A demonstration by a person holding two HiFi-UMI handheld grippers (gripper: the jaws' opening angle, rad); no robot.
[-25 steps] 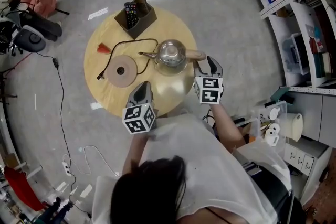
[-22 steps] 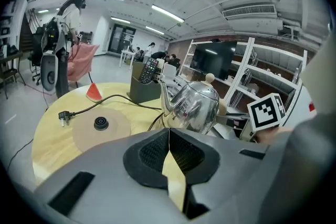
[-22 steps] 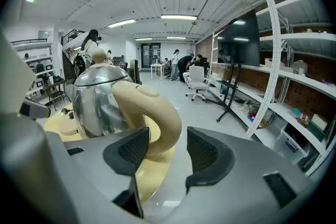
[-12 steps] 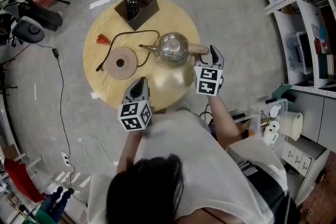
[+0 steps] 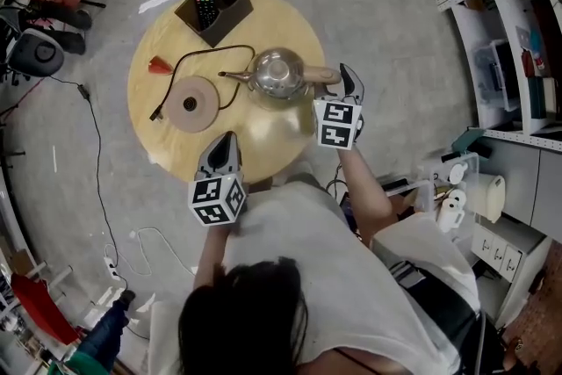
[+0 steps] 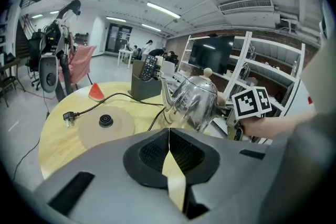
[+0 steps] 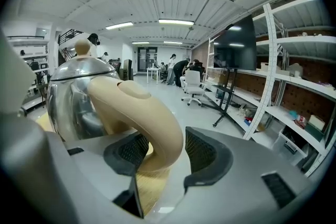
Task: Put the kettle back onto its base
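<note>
Steel kettle (image 5: 277, 73): stands on round wooden table (image 5: 263, 140), beside its base (image 5: 189, 104), not on it.
Right gripper (image 7: 164, 150): jaws spread astride cream handle (image 7: 139, 107), apparently readying a lift.
Left gripper (image 6: 169, 152): jaws pressed together, empty, idle.

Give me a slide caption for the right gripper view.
Right gripper, jaws apart, straddling the cream handle of the steel kettle, with a gap at one pad.

The kettle (image 5: 277, 73) is silver with a cream handle (image 5: 321, 75), the base (image 5: 190, 104) tan, the table (image 5: 274, 134) pale yellow.
</note>
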